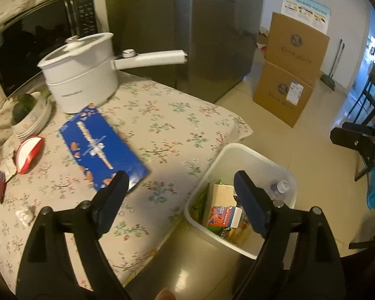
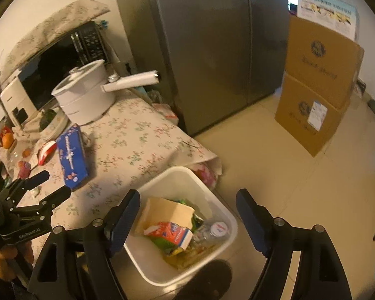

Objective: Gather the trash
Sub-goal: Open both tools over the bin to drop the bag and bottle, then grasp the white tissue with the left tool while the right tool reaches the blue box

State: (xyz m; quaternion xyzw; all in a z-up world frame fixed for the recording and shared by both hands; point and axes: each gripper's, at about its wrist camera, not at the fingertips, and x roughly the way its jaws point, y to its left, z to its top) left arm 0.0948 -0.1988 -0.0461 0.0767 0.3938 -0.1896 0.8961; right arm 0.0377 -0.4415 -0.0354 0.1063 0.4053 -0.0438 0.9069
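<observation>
Trash bin (image 2: pixel 227 215) stands on floor just beside table (image 2: pixel 137 135), w/ carton (image 2: pixel 172 232), cardboard and bottle (image 2: pixel 217 227) inside. Left gripper (image 1: pixel 180 182) has jaws wide apart, nothing btw them; right gripper (image 2: pixel 187 200) also released, empty, above bin. Crumpled tissue (image 1: pixel 25 213) lies on tablecloth

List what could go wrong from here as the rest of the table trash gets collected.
1. The white bin already holds a carton, a bottle and wrappers, so more items may pile up and spill out.
2. The blue box lies close to the table edge beside the left gripper; a careless sweep might knock it to the floor.
3. The crumpled tissue is small, so open jaws may miss it.
</observation>
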